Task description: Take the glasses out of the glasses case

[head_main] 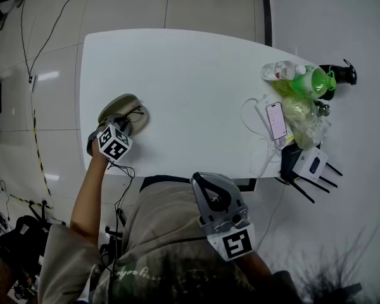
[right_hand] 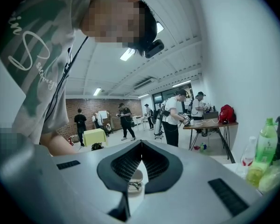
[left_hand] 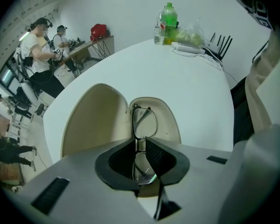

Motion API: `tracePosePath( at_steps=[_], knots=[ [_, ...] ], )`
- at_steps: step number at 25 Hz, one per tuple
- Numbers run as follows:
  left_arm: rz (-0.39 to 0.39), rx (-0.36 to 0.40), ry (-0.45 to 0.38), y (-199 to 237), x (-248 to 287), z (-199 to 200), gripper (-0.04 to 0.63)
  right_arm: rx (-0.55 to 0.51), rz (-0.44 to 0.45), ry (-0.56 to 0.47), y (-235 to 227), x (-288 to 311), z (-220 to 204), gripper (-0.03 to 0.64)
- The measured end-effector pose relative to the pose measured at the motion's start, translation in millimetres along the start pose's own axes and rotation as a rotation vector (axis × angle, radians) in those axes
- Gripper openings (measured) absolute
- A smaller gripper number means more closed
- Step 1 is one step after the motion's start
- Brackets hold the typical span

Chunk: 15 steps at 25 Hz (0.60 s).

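An open beige glasses case (head_main: 128,109) lies near the left front corner of the white table (head_main: 190,75). In the left gripper view its lid (left_hand: 95,120) stands open to the left, and the dark-framed glasses (left_hand: 145,122) lie in the base (left_hand: 170,125). My left gripper (left_hand: 139,142) is down in the case, shut on the bridge between the two lenses; from the head view it (head_main: 116,126) covers part of the case. My right gripper (head_main: 201,180) is held off the table's front edge by the person's chest, shut (right_hand: 141,149) on nothing.
At the table's right end stand a green bottle (head_main: 313,81), a clear bottle (head_main: 277,71), a plastic bag (head_main: 304,116), a phone (head_main: 277,120) with white cables and a router (head_main: 311,163). Several people (left_hand: 37,50) work at other tables in the room.
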<state>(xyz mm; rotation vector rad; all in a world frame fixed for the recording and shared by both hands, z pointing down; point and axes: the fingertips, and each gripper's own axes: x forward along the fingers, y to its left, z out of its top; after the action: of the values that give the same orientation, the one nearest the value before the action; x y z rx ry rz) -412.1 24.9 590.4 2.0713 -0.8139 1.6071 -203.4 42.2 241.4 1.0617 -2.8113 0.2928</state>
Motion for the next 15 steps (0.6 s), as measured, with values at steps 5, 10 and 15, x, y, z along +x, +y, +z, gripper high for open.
tracePosePath(
  at_steps=[5,10,15],
  knots=[
    [-0.007,0.001,0.015,2.8,-3.0,-1.5,0.043,0.004,-0.016,0.0,-4.1,-5.0,-0.9,0.012],
    [0.01,0.008,0.022,5.1,-2.6,-2.0,0.038,0.014,0.004,-0.001,-1.0,-7.6,-6.8,0.012],
    [0.036,0.032,0.04,2.4,-2.8,-2.5,0.037,0.006,0.033,-0.017,1.9,-1.1,-8.4,0.012]
  ],
)
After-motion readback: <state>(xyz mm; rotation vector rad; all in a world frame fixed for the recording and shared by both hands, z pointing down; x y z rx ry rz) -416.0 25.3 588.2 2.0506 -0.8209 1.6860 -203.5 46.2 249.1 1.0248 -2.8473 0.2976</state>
